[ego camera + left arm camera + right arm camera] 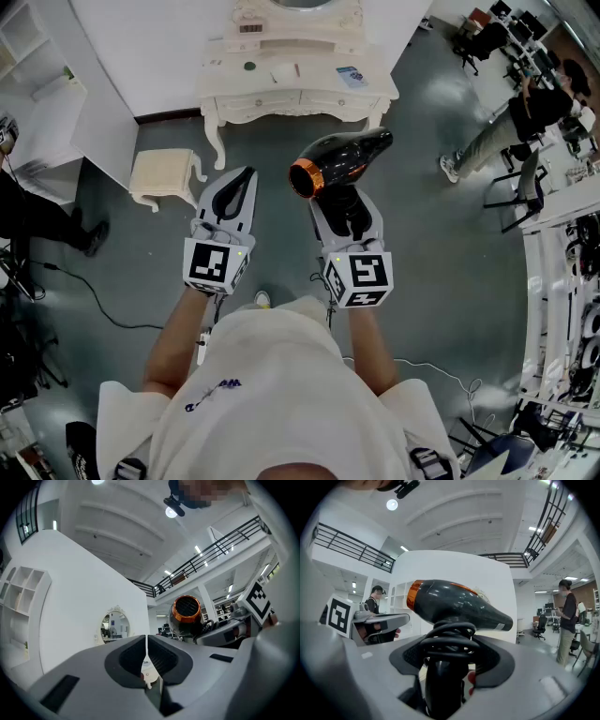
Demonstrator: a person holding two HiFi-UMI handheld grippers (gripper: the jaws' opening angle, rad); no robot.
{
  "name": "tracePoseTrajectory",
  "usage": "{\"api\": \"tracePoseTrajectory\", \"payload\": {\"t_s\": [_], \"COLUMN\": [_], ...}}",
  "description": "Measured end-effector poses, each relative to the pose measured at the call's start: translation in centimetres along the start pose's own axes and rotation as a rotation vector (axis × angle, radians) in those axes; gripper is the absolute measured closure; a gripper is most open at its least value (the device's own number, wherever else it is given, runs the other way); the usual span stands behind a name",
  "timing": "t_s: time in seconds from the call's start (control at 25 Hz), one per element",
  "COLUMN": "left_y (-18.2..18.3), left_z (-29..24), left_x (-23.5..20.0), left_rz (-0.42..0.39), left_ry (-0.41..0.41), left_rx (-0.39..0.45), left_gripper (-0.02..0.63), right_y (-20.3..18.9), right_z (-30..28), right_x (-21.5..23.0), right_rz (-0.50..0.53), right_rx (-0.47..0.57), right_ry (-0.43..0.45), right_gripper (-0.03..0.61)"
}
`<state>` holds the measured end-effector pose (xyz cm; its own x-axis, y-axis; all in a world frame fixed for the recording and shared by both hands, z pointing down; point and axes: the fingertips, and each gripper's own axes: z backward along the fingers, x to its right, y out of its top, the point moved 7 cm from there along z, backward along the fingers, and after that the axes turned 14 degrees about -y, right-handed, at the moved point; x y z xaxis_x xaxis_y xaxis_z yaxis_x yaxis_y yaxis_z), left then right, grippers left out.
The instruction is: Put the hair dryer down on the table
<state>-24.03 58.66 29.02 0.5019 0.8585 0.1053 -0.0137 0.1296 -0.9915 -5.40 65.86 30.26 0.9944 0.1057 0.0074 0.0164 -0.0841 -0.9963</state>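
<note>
While the right gripper (pixel 346 208) clamped the hair dryer (pixel 337 159) by its handle above open floor (pixel 427 244), the left gripper (pixel 241 180) was closed, empty. The table (pixel 223 77) edge lay beyond, a stool (pixel 161 176) near its left.

One hair dryer (pixel 339 161), two hand-held grippers (pixel 244 180) (pixel 347 212)

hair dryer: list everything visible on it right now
The glossy black plastic hair dryer has an orange metallic ring with a grille at its wide rear end and a tapered nozzle. A black cord is coiled round the top of its handle. The right gripper has its jaws clamped on the handle, holding the dryer in the air. The barrel is roughly level, with the nozzle towards the white dressing table and the ring end to the person's left. Nothing else touches it.
</note>
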Motion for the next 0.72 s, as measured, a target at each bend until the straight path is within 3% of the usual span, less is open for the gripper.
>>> {"api": "tracePoseTrajectory", "payload": {"t_s": [0.72], "left_y": [-0.3], "left_z": [1.4], "left_x": [-1.6], "left_rz": [0.001], "left_ry": [0.035], "left_rx": [-0.012], "left_gripper": [0.606], "right_y": [0.4], "right_z": [-0.5], "right_x": [-1.0], "right_rz": [-0.041], "right_rx": [0.003], "right_ry": [-0.024], "right_gripper": [0.281]}}
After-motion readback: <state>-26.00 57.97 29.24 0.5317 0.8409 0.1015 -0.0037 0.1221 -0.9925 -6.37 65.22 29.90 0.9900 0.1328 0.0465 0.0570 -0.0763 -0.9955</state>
